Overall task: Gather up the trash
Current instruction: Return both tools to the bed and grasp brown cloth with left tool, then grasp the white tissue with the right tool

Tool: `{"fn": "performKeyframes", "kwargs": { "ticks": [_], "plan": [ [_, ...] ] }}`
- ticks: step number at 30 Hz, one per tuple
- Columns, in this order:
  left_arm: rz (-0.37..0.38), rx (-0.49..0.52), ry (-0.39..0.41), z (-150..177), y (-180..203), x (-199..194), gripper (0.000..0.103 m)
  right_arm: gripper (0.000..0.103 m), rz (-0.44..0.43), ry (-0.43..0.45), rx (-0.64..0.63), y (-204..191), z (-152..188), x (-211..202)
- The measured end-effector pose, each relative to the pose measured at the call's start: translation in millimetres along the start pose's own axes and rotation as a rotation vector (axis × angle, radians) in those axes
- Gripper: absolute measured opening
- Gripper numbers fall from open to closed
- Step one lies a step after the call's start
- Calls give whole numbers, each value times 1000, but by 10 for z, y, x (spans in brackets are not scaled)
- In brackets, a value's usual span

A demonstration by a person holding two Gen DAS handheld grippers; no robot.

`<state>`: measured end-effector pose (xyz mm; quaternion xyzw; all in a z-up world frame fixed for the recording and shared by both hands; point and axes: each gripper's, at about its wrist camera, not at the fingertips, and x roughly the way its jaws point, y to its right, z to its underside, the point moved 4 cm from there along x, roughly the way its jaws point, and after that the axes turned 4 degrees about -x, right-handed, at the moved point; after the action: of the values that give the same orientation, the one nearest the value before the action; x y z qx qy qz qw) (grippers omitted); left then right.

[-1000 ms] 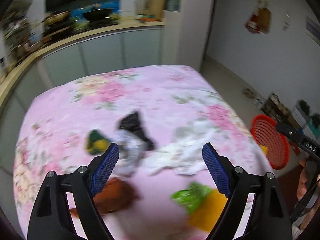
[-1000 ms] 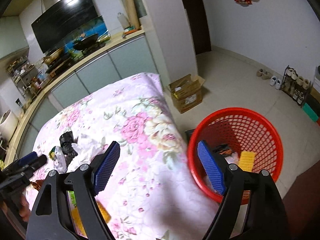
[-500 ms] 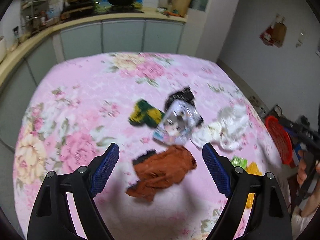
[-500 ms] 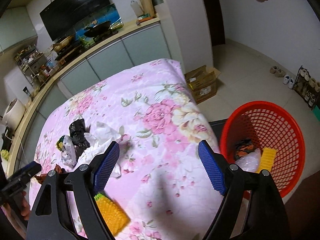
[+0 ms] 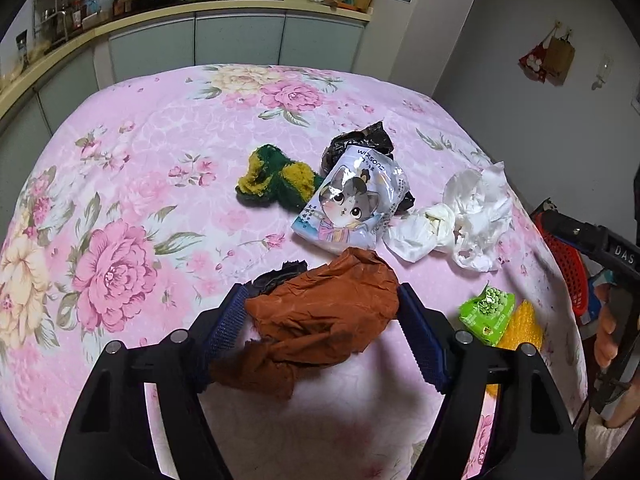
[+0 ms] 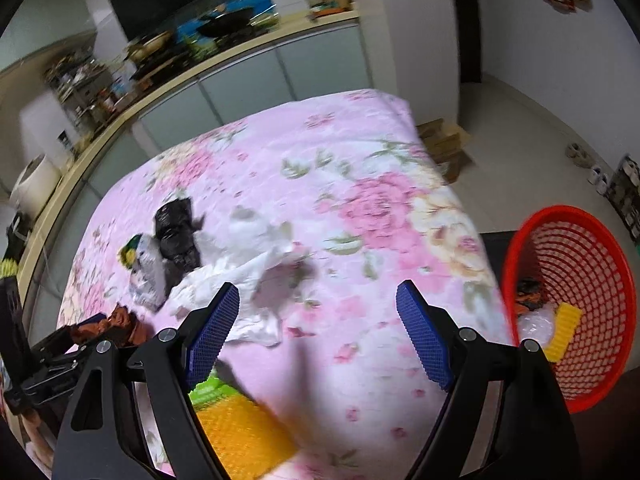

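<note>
L tool is low over the pink floral-cloth counter, jaws closing w/ the crumpled rust-brown paper bag between them; pads sit right at the bag's sides, can't tell if they press yet. Bag lies on the cloth, near edge. Just beyond it: cat-print plastic wrapper, partly over a black crinkled plastic bag; green-and-yellow knit scrap beside the wrapper's left. Crumpled white tissue wad to the right. Green snack packet touches an orange bumpy sponge-like piece near the counter's right edge.

R tool hovers over the cloth, jaws apart, nothing between them; view blurred. Red plastic mesh basket stands on the floor beside the counter, w/ a yellow piece & some clear plastic inside.
</note>
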<state>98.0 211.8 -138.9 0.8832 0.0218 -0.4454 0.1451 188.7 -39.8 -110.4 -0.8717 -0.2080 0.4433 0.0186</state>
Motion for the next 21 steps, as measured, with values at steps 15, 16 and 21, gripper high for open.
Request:
{"fn": "performKeyframes", "kwargs": {
  "ticks": [15, 16, 21],
  "plan": [
    [-19, -32, 70, 79, -122, -366, 71, 84, -68, -92, -141, -536, -44, 496],
    [-29, -36, 76, 86, -142, -397, 71, 84, -72, -94, -151, -567, -44, 539],
    [-39, -62, 78, 112, -236, -450, 71, 66, -75, -119, -175, -618, -28, 668]
  ]
}}
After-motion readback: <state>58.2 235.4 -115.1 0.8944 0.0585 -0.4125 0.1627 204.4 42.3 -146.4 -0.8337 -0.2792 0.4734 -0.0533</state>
